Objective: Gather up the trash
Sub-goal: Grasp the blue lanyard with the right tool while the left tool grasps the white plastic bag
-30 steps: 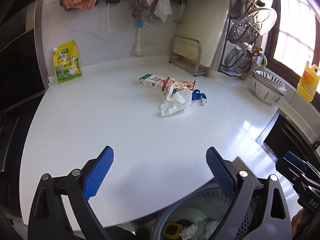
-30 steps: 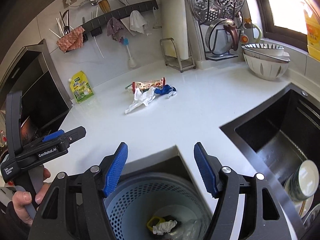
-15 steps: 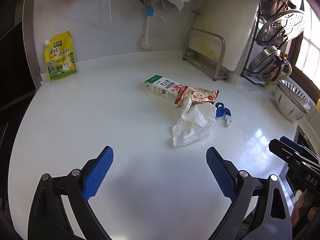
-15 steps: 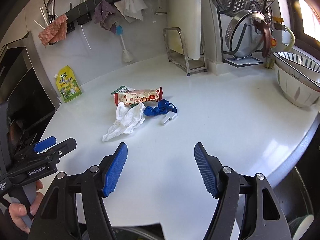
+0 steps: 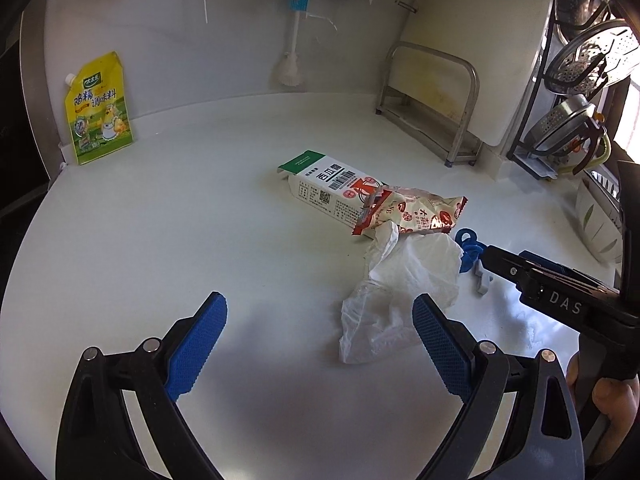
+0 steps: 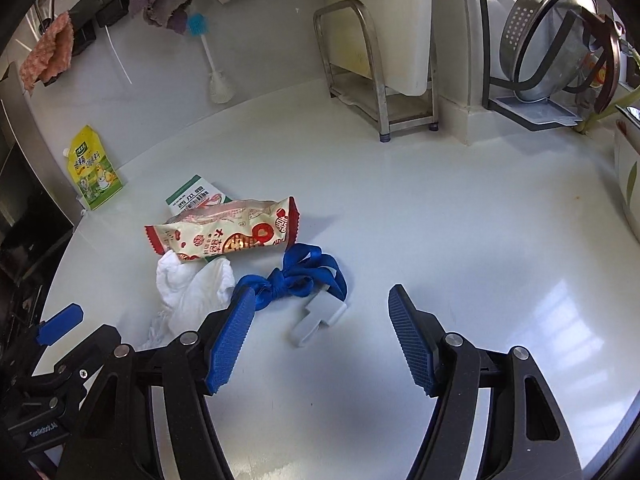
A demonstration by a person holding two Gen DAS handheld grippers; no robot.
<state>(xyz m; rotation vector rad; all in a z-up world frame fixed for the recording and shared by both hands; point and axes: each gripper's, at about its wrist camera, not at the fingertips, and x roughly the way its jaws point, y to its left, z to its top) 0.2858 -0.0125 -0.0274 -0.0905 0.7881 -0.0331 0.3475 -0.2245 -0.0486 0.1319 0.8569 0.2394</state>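
Observation:
A small heap of trash lies on the white counter (image 5: pixel 200 240): a white and green carton (image 5: pixel 320 188), a red snack wrapper (image 5: pixel 412 212) resting on it, a crumpled white tissue (image 5: pixel 400 292), and a blue strap (image 6: pixel 300 280) with a grey clip (image 6: pixel 320 314). My left gripper (image 5: pixel 320 340) hovers open just short of the tissue, its right finger overlapping the tissue's edge. My right gripper (image 6: pixel 320 340) is open too, with the grey clip and strap just beyond its fingertips. Nothing is held.
A yellow seasoning pouch (image 5: pixel 98 108) leans on the back wall. A steel rack (image 6: pixel 376 80) with a cutting board, a dish rack with metal strainers (image 6: pixel 552 40) and a bowl (image 6: pixel 628 176) stand at the back right. A bottle brush (image 6: pixel 212 68) and cloths hang above.
Both grippers moved forward from over the perforated bin at the counter's edge toward the trash heap, which now looks much closer. The bin has left both views. Both grippers stay open.

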